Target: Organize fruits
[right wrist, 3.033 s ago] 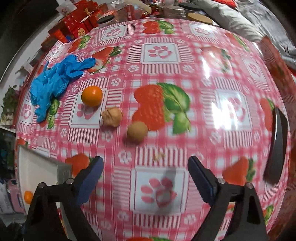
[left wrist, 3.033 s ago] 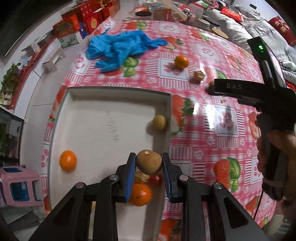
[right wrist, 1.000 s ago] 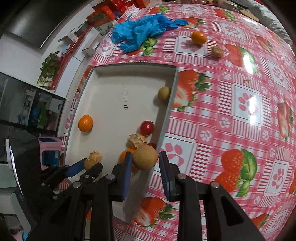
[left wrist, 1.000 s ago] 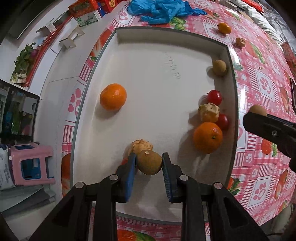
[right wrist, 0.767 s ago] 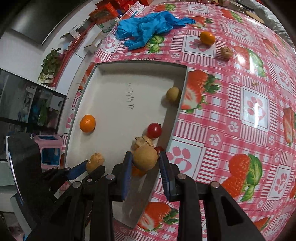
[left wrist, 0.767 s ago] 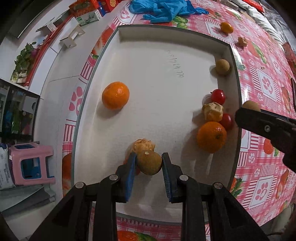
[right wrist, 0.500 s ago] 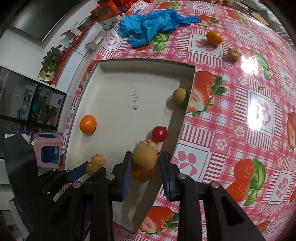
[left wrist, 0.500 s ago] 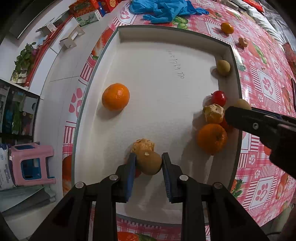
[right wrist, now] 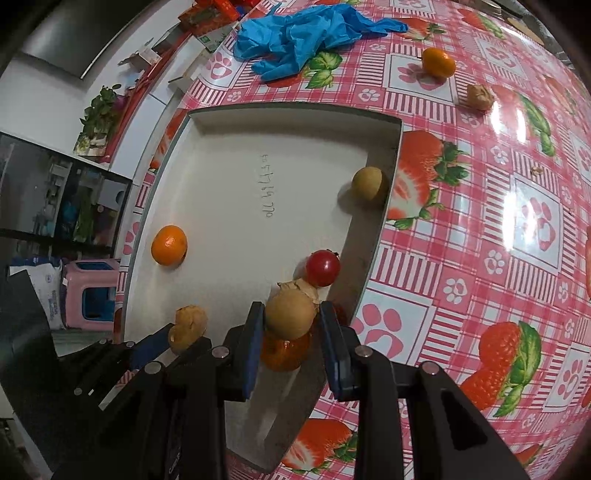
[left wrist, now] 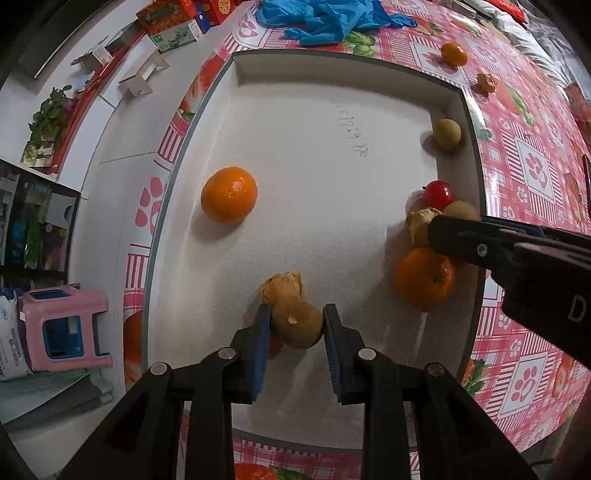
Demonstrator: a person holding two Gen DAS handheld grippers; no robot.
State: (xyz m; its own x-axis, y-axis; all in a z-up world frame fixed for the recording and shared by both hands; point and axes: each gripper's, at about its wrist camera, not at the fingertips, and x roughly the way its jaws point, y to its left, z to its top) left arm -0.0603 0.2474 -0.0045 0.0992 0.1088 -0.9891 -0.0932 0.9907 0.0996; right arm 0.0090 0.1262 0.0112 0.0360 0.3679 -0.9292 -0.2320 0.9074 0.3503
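A white tray (left wrist: 332, 92) lies on the strawberry tablecloth. My left gripper (left wrist: 297, 325) is shut on a brown round fruit (left wrist: 297, 325), low over the tray's near part, beside a walnut (left wrist: 282, 288). My right gripper (right wrist: 291, 314) is shut on another brown round fruit (right wrist: 290, 314), above the tray's right side over an orange (right wrist: 284, 352), a walnut and a red cherry tomato (right wrist: 322, 267). In the tray also lie an orange (left wrist: 229, 194) and a yellowish round fruit (left wrist: 447, 133). The right gripper's arm (left wrist: 517, 251) crosses the left wrist view.
On the cloth beyond the tray lie a small orange (right wrist: 438, 62), a walnut (right wrist: 479, 96) and blue gloves (right wrist: 306, 37). Red boxes (left wrist: 192, 14) stand at the table's far left edge. A pink stool (left wrist: 62, 328) stands on the floor to the left.
My right gripper has carried its brown fruit leftward over the tray's right side. My left gripper has sunk slightly toward the tray floor with its fruit still held.
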